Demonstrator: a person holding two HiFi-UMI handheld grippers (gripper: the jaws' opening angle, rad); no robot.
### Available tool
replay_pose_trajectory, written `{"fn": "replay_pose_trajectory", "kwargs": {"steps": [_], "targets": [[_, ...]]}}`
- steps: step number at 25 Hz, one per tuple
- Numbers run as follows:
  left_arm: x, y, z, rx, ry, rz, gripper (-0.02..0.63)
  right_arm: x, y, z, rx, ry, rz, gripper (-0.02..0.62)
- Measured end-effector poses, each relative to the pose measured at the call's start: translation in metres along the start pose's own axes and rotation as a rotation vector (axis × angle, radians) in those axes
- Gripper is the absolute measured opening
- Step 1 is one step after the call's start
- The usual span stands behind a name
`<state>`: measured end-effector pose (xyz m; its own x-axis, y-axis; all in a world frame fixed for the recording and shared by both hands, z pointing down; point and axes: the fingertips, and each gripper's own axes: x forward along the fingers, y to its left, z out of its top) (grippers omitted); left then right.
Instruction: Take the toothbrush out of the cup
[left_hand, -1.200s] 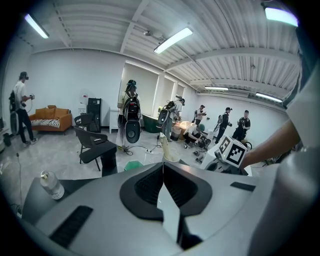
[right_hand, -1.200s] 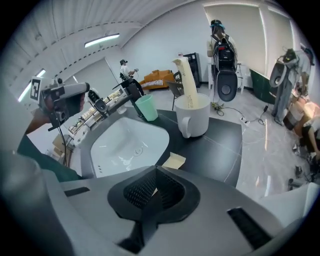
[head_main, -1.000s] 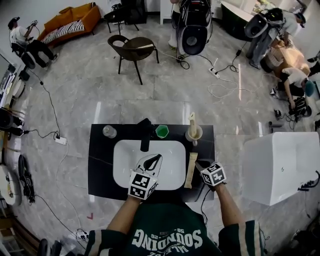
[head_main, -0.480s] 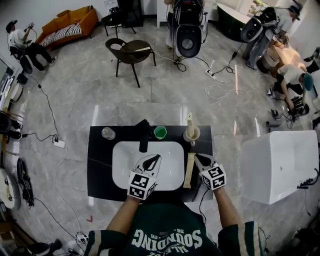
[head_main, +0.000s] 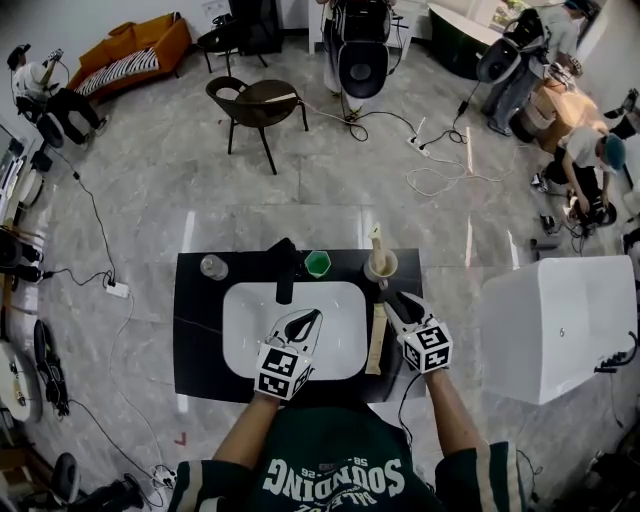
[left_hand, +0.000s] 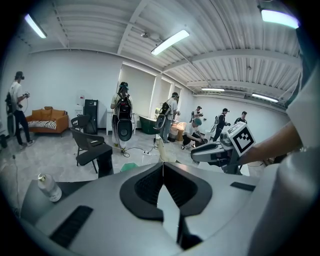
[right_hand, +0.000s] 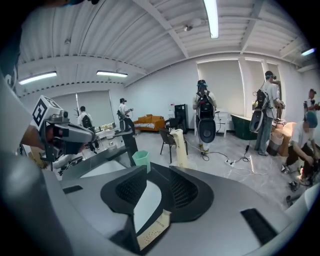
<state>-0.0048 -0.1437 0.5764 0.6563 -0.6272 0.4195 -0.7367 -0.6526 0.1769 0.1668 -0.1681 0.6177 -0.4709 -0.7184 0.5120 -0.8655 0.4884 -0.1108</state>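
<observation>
A cream toothbrush (head_main: 377, 240) stands upright in a beige cup (head_main: 381, 267) at the back right of the black counter (head_main: 200, 320). In the right gripper view the toothbrush (right_hand: 179, 146) rises just beyond the jaws, and the cup is hidden behind them. My right gripper (head_main: 392, 295) hovers just in front of the cup. Its jaws have just been opening and nothing is between them (right_hand: 159, 169). My left gripper (head_main: 308, 322) hangs shut over the white sink (head_main: 245, 300), and its tips (left_hand: 162, 163) meet on nothing.
A long beige flat pack (head_main: 376, 340) lies on the counter beside the sink, under the right gripper. A green cup (head_main: 318, 263), a black faucet (head_main: 285, 268) and a small bottle (head_main: 212, 266) stand along the back edge. A white tub (head_main: 555, 325) is to the right.
My right gripper has risen from beside the flat pack and moved toward the cup, and its jaws have gone from shut to open. The left gripper has kept still.
</observation>
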Motion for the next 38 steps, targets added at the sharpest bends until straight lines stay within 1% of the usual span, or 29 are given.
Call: {"fn": "replay_pose_trajectory", "kwargs": {"steps": [6, 9, 17, 25, 32, 38], "targets": [[-0.001, 0.002, 0.000, -0.003, -0.001, 0.007, 0.017, 0.008, -0.005, 0.012, -0.017, -0.022, -0.009, 0.160], [-0.003, 0.005, 0.000, -0.007, -0.003, 0.014, 0.017, 0.015, -0.006, 0.019, -0.041, -0.025, -0.012, 0.180], [-0.004, 0.012, -0.001, -0.014, -0.004, 0.035, 0.017, 0.037, -0.018, 0.035, -0.083, -0.040, -0.053, 0.216], [-0.003, 0.018, -0.005, -0.019, 0.005, 0.047, 0.017, 0.063, -0.035, 0.024, -0.099, 0.044, -0.058, 0.227], [-0.001, 0.025, -0.009, -0.025, 0.018, 0.060, 0.017, 0.084, -0.052, 0.022, -0.121, 0.085, -0.060, 0.227], [-0.001, 0.036, -0.007, -0.045, 0.014, 0.089, 0.016, 0.105, -0.063, 0.019, -0.125, 0.129, -0.062, 0.227]]}}
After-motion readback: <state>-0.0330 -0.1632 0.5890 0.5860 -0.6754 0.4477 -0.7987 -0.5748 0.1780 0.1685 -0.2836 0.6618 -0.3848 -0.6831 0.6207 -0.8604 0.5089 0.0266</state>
